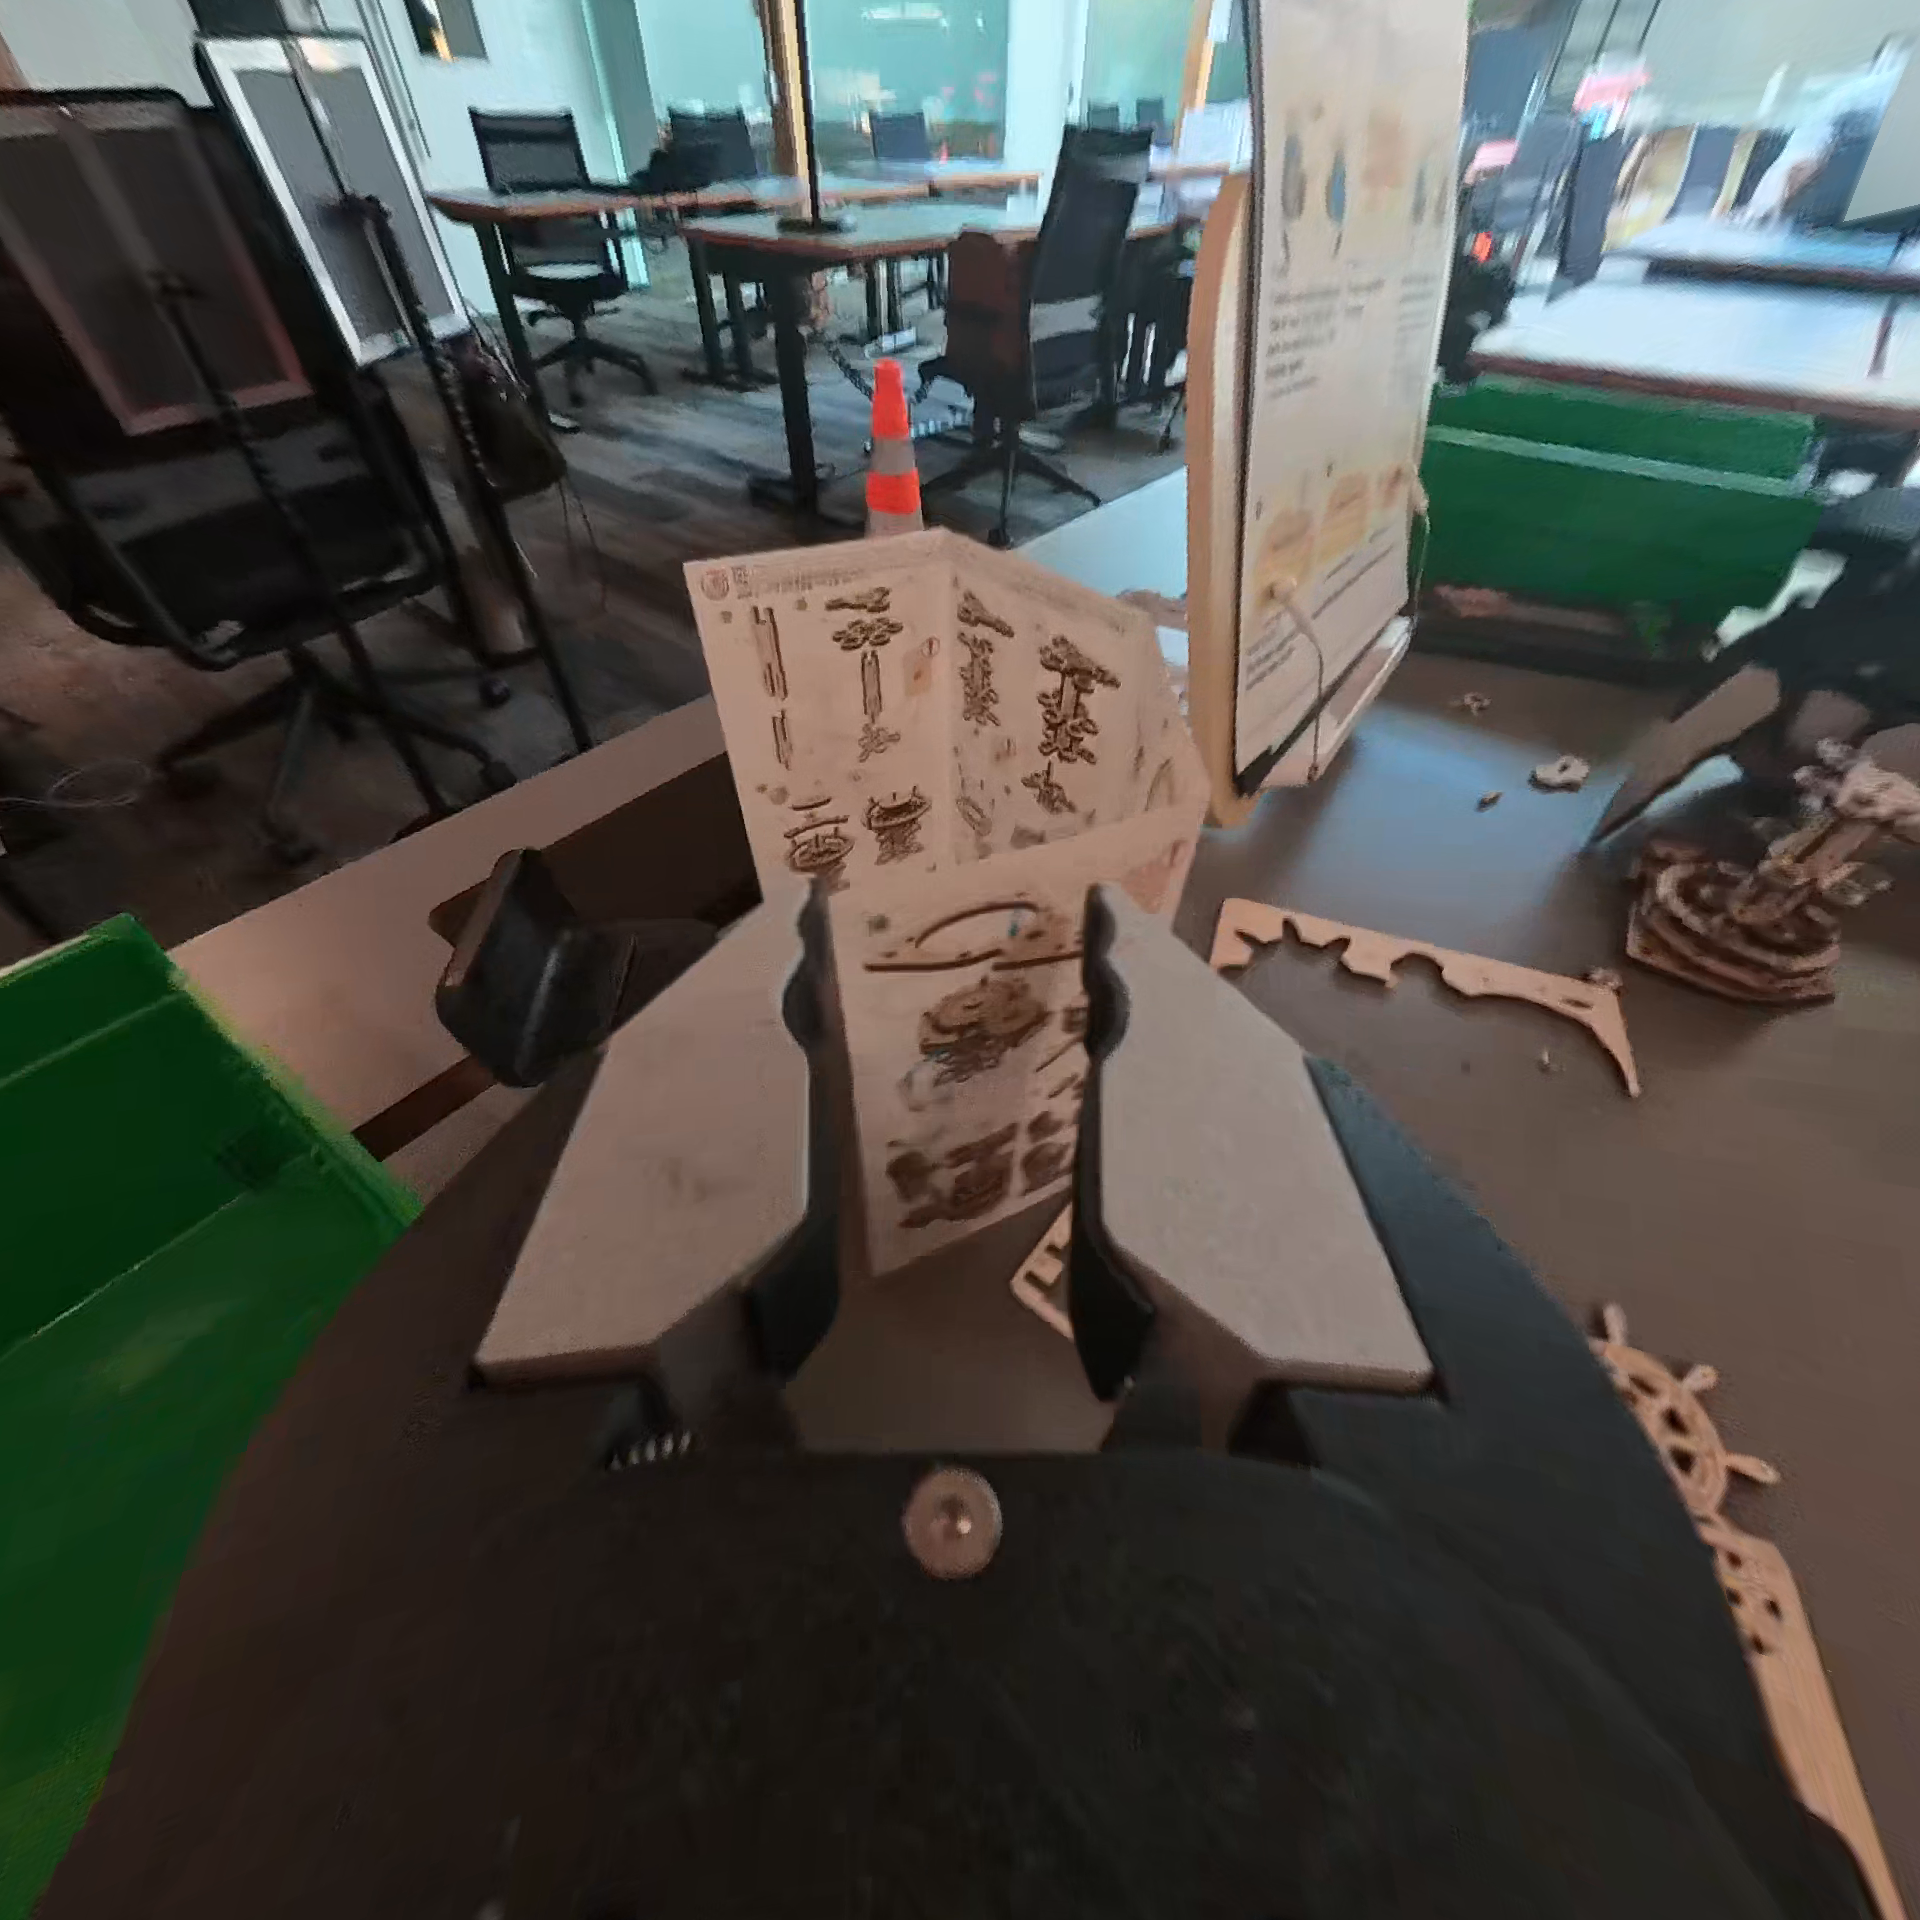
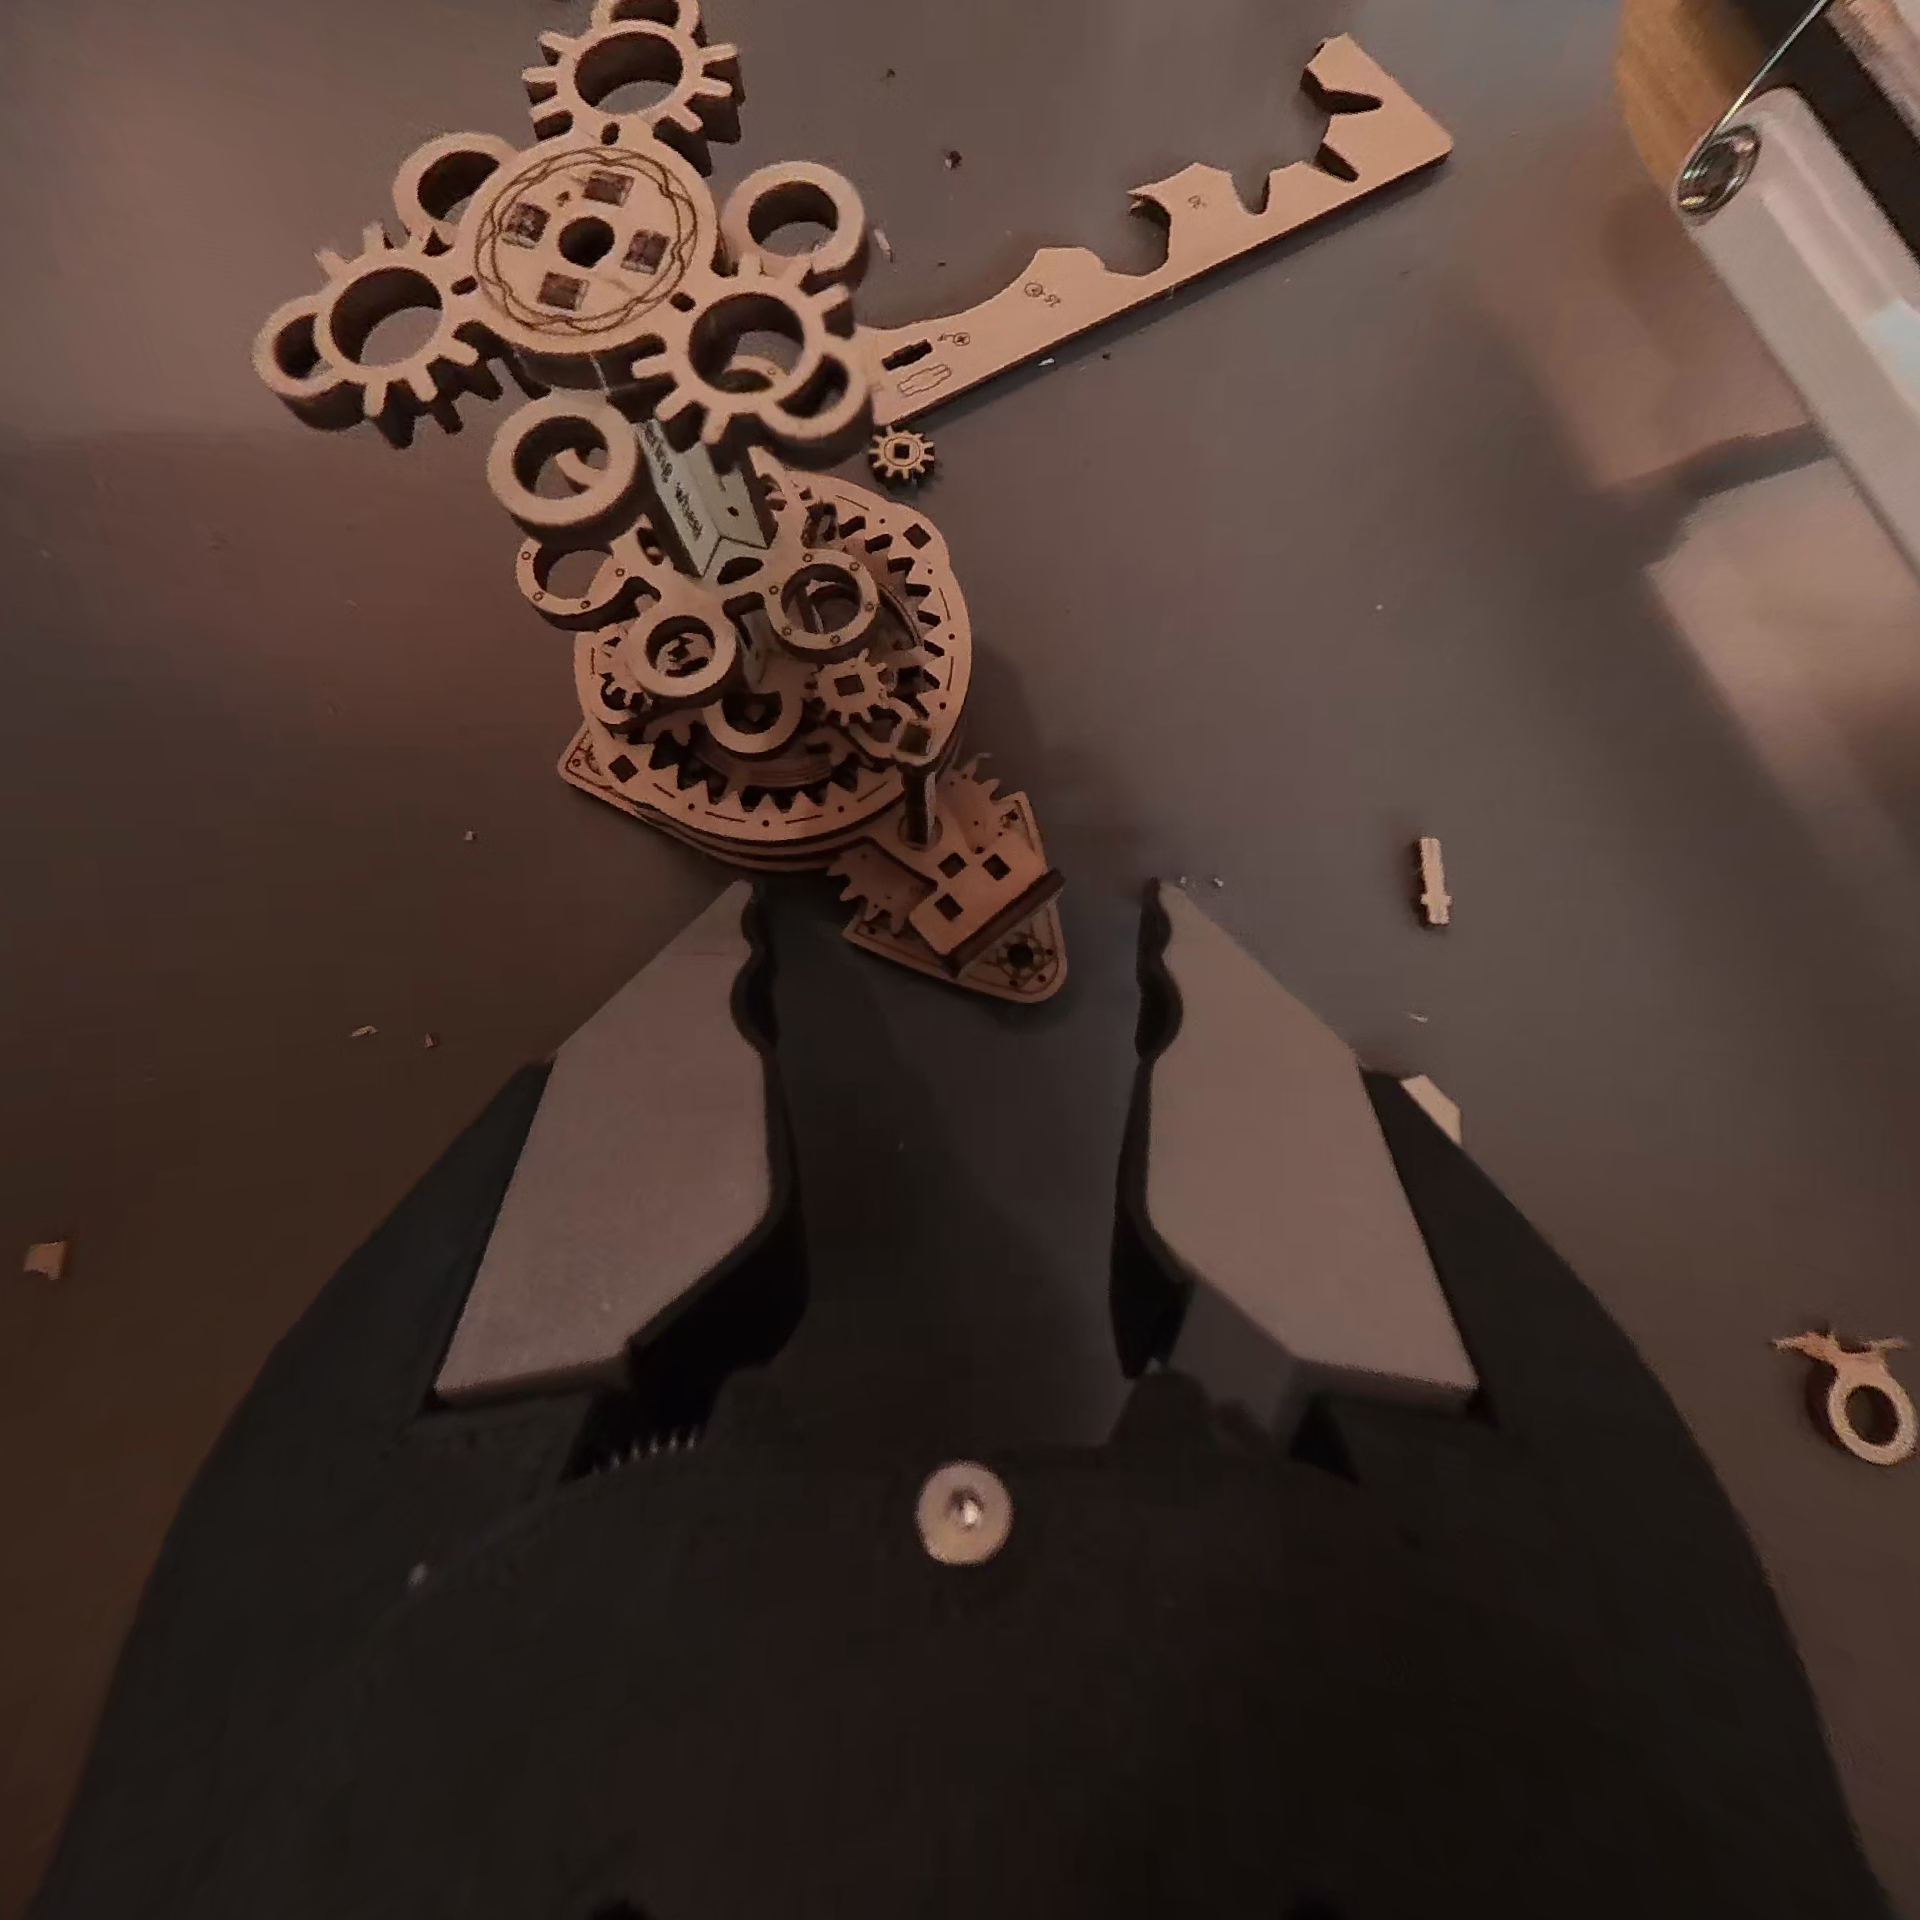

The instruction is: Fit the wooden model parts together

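A part-built wooden gear model [image 2: 769, 717] stands on the dark table, with a round geared base, a central post and a cluster of ring-shaped parts [image 2: 582, 260] on top. My right gripper [image 2: 951, 904] is open and empty, just above the model's pointed base tip [image 2: 987, 935]. The model also shows far right in the left wrist view [image 1: 1745, 914]. My left gripper [image 1: 956, 920] is open and empty, held over the table in front of a folded instruction sheet [image 1: 935, 727]. Loose parts lie near the model: a small gear [image 2: 900, 454], a peg [image 2: 1434, 881] and a ring piece [image 2: 1860, 1413].
A wooden offcut strip [image 2: 1195, 260] lies behind the model, also seen in the left wrist view [image 1: 1423, 977]. A cut-out sheet with a wheel shape [image 1: 1704, 1455] lies at right. A green bin [image 1: 125, 1195], a black block [image 1: 520, 977] and a standing page holder [image 1: 1330, 416] ring the table. My hands' fingertips stand some 45 cm from each other. The left gripper is farther from the small gear [image 2: 900, 454], some 30 cm, than the right, some 10 cm. Look for it in the left wrist view [image 1: 1603, 980] too.
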A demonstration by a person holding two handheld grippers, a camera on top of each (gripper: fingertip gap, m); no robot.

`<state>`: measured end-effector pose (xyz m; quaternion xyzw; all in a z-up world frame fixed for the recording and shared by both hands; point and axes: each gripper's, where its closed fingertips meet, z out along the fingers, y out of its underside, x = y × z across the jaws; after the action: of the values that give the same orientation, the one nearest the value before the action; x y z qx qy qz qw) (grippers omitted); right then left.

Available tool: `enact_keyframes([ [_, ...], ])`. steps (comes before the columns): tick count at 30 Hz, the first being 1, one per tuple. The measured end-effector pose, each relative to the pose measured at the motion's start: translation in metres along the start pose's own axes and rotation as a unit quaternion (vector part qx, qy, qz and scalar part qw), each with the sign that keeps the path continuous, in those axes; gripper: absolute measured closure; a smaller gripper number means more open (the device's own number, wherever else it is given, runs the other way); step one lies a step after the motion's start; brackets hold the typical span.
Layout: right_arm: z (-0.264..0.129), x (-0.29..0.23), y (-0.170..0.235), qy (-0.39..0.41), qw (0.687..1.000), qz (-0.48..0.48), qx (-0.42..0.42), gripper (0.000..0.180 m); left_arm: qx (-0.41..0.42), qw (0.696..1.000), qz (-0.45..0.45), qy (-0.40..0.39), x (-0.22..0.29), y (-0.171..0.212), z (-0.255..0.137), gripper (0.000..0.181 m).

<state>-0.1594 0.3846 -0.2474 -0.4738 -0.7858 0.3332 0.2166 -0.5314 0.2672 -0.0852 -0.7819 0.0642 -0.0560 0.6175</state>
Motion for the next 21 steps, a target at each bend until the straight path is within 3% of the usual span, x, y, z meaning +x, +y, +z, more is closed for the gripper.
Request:
enact_keyframes([
  [5, 0.000, 0.000, 0.000, -0.006, 1.000, 0.006, 0.001, 0.113, -0.059, 0.996, 0.064, -0.012, 0.000, 0.013, 0.010, 0.137],
  [8, 0.000, -0.001, 0.000, -0.006, 1.000, 0.001, 0.000, 0.113, -0.110, 0.992, 0.057, 0.041, 0.015, 0.030, 0.010, 0.181],
  [15, -0.002, -0.003, 0.002, -0.007, 1.000, -0.002, 0.001, 0.114, -0.080, 0.994, -0.016, 0.069, 0.022, 0.009, -0.006, 0.181],
  [17, -0.003, -0.004, 0.003, -0.007, 1.000, -0.002, 0.001, 0.116, -0.079, 0.993, -0.035, 0.075, 0.021, 0.009, -0.009, 0.173],
  [21, -0.003, -0.005, 0.003, -0.008, 1.000, -0.005, 0.001, 0.117, -0.081, 0.993, -0.050, 0.063, 0.010, 0.015, -0.015, 0.174],
])
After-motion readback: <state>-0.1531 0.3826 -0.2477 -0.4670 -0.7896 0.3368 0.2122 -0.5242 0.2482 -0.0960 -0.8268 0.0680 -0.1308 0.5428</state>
